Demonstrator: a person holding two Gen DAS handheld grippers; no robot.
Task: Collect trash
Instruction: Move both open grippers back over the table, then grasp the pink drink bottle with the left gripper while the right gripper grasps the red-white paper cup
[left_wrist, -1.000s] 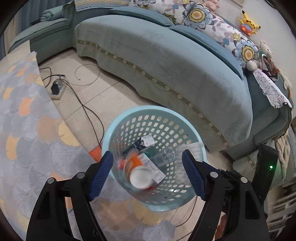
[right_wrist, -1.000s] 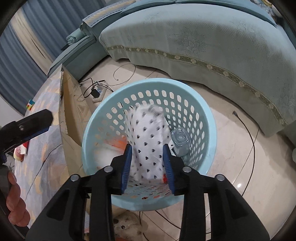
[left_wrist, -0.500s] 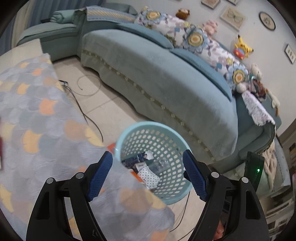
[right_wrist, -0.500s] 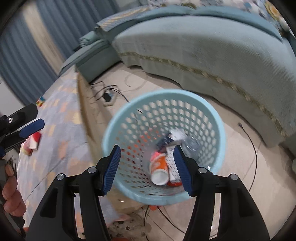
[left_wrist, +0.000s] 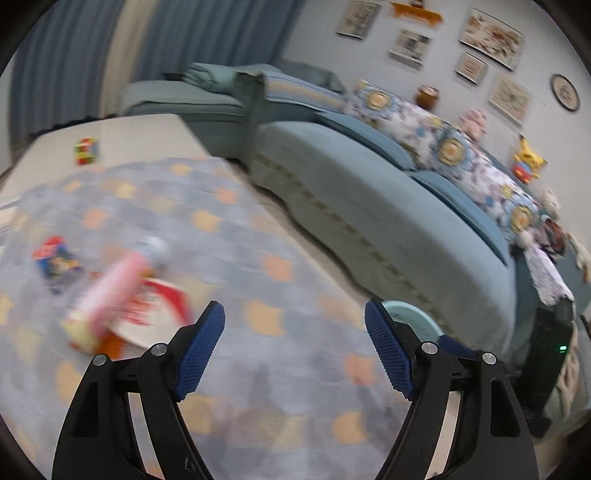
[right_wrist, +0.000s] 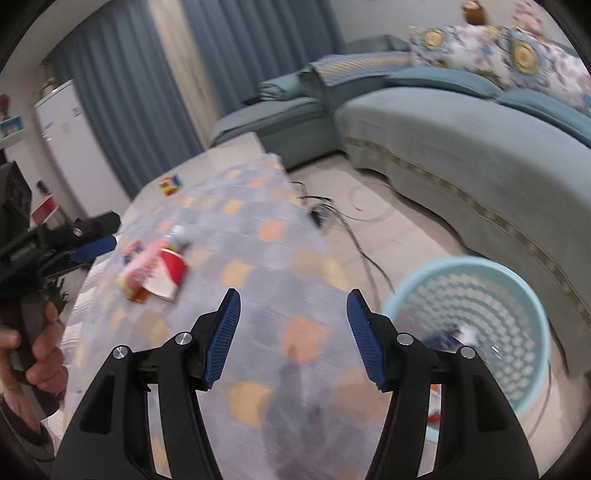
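Tablecloth (right_wrist: 280, 236) lies open ahead; litter pile (right_wrist: 155, 273) crowds its left.

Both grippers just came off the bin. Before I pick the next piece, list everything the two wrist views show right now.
basket: one, light blue, perforated, on the floor beside the table, some trash inside
pink packet: one, pink, on the tablecloth, lying over the cup
paper cup: one, red and white, on its side on the tablecloth
small packet: one, blue and red, beside the pile
cube puzzle: one, multicoloured, far end of the table
tablecloth: one, grey with orange patches, over the table
sofa: one, teal, floral cushions, behind the basket
cables: several, dark, on the floor
left gripper: open, empty, over the tablecloth
right gripper: jaws just opened, nothing between them
hand: one, holding the left gripper's handle
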